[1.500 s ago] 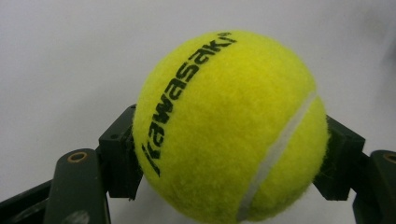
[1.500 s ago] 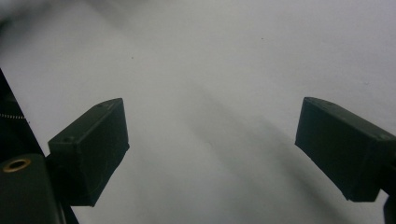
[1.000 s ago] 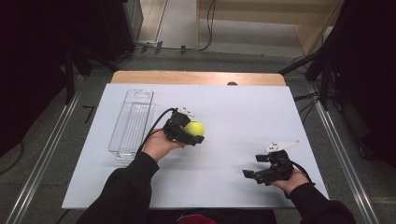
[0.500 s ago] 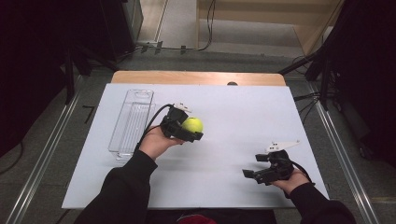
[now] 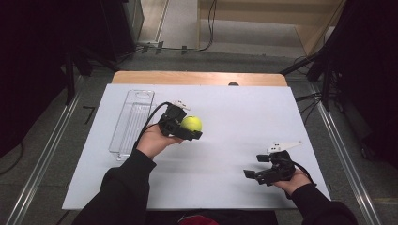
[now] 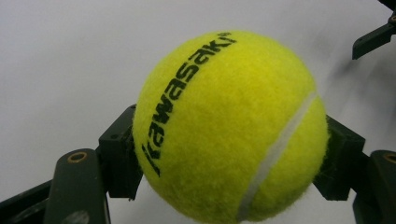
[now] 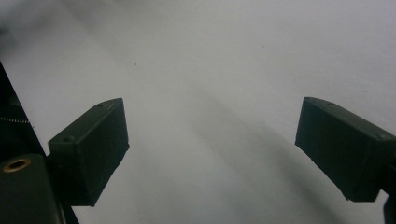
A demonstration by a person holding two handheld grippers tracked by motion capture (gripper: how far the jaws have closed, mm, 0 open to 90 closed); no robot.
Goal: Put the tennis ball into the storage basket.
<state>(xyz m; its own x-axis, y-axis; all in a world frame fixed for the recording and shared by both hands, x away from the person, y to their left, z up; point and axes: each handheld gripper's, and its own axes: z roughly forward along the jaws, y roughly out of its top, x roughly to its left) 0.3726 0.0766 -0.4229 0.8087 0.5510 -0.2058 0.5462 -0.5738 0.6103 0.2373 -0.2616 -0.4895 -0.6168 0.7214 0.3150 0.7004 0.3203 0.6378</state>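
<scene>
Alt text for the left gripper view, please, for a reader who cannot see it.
A yellow tennis ball printed "KAWASAKI" in black is clamped between the left gripper's two black jaws, which press on its sides. Behind it lies a plain white table surface, and a dark part of the other gripper shows at the upper right edge.

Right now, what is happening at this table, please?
A person works at a white table with tongs in each hand. The left tongs are shut on a yellow tennis ball, held between both pads above the table, right of a clear plastic tray. The right tongs are open with nothing between them, near the table's front right corner.
</scene>
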